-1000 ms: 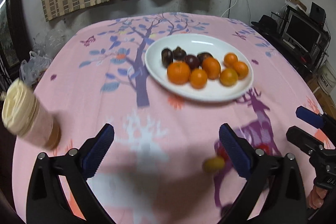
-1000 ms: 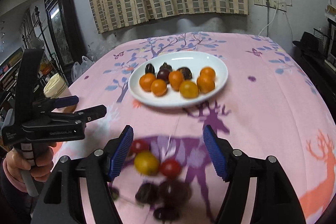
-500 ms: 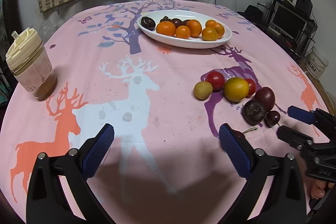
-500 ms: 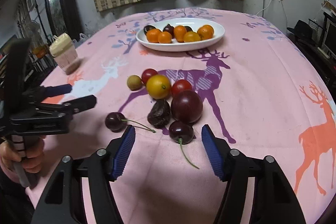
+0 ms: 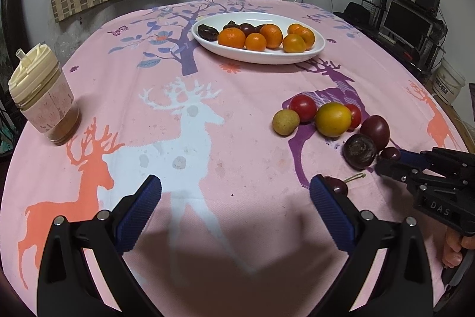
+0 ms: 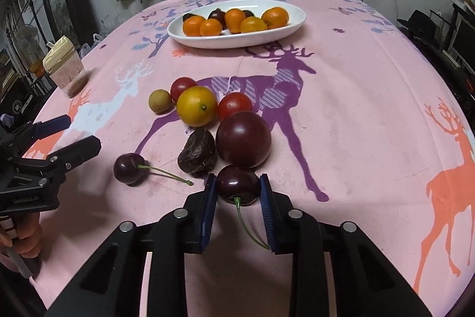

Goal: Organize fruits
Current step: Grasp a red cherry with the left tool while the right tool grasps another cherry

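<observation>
Dark red cherry point(image 6: 236, 183) sits between the blue pads of the right tool point(image 6: 236, 187), both pads pressed against its sides, stem trailing back toward the camera; it rests on the pink cloth of the surface point(image 6: 356, 115) at 6 o'clock of the loose fruit group. Pinch looks firm, cherry not lifted as far as I can tell.

Just beyond it, touching or nearly so: a big plum point(image 6: 243, 139) at 12 and a wrinkled dark fruit point(image 6: 197, 153) at 11. Further on, a yellow-orange citrus point(image 6: 196, 106), w/ a red tomato point(image 6: 234, 106) at its 3, another tomato point(image 6: 182, 86) at its 11 and a small tan fruit point(image 6: 160, 100) at its 9. A second cherry point(image 6: 129, 168) lies apart at 9 o'clock of the held one, stem pointing right.

White oval plate point(image 6: 294, 20) sits well beyond, at 12, holding oranges point(image 6: 216, 24) and a few dark fruits (count unclear from here).

Left tool point(image 5: 236, 198) hovers w/ fingers spread wide, nothing between them; second cherry pokes out just past its right pad in the left wrist view. A lidded cup point(image 5: 44, 106) stands at the surface's 9 o'clock edge.
</observation>
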{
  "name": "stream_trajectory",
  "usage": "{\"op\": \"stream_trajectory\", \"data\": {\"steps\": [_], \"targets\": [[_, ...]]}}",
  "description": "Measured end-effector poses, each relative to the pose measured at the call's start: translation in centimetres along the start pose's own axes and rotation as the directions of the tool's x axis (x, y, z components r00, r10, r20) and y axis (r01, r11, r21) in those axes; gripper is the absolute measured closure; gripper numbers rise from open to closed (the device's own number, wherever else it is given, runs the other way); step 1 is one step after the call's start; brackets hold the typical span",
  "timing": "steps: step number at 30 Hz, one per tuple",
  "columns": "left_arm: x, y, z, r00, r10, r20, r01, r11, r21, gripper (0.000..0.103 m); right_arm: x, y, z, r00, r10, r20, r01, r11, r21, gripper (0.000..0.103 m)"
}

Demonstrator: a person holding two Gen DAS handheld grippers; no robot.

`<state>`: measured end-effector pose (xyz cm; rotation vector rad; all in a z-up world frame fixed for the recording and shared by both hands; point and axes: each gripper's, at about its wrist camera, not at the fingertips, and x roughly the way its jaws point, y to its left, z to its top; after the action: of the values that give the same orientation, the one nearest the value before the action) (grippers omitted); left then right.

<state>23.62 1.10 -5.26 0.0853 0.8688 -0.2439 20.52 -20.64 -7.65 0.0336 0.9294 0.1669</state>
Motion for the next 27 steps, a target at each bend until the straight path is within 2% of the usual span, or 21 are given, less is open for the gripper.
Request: {"op": "stream_trajectory", "data": {"steps": [5,9,11,17,18,20,22,23,25,27], "targets": [[0.1,-2.0,-0.4,0.993,-0.110,-0.029,0.112,0.992,0.064,0.009,-2.7,-0.5,0.1,0.997,0.027,0.075,-0.029,0.999,0.033,0.074],[0.4,-3.6,-0.7,0.982,-0.181,-0.054,0.186,0.976,0.113,0.039,-3.7,-0.5,0.3,0.994,0.037,0.105,-0.041,0.998,0.038,0.074],[0.9,-4.2,-0.7,0.971,-0.225,-0.085,0.234,0.966,0.110,0.048,-4.0,-0.7,0.3,0.992,0.045,0.117,-0.051,0.998,0.045,0.074],[1.5,-5.8,-0.7,0.970,-0.222,-0.099,0.236,0.959,0.155,0.050,-4.3,-1.4,0.2,0.989,0.069,0.135,-0.078,0.995,0.067,0.074],[1.7,-6.0,-0.7,0.968,-0.226,-0.105,0.241,0.958,0.158,0.057,-4.2,-1.5,0.2,0.988,0.070,0.135,-0.080,0.994,0.070,0.074],[2.2,-6.4,-0.7,0.966,-0.225,-0.128,0.244,0.956,0.165,0.065,-4.1,-1.6,0.1,0.988,0.078,0.135,-0.089,0.993,0.079,0.074],[2.3,-6.5,-0.8,0.968,-0.218,-0.127,0.237,0.956,0.170,0.068,-3.8,-1.8,0.2,0.987,0.088,0.133,-0.100,0.991,0.085,0.074],[2.3,-6.4,-0.8,0.966,-0.223,-0.128,0.242,0.955,0.169,0.075,-3.7,-1.8,0.1,0.987,0.090,0.132,-0.102,0.991,0.085,0.074],[2.3,-6.2,-0.7,0.965,-0.227,-0.129,0.246,0.956,0.160,0.075,-3.4,-1.8,0.3,0.987,0.098,0.127,-0.109,0.990,0.084,0.074],[2.0,-6.0,-0.4,0.974,-0.197,-0.111,0.213,0.962,0.169,0.075,-3.2,-1.9,0.6,0.986,0.112,0.123,-0.122,0.989,0.082,0.074]]}}
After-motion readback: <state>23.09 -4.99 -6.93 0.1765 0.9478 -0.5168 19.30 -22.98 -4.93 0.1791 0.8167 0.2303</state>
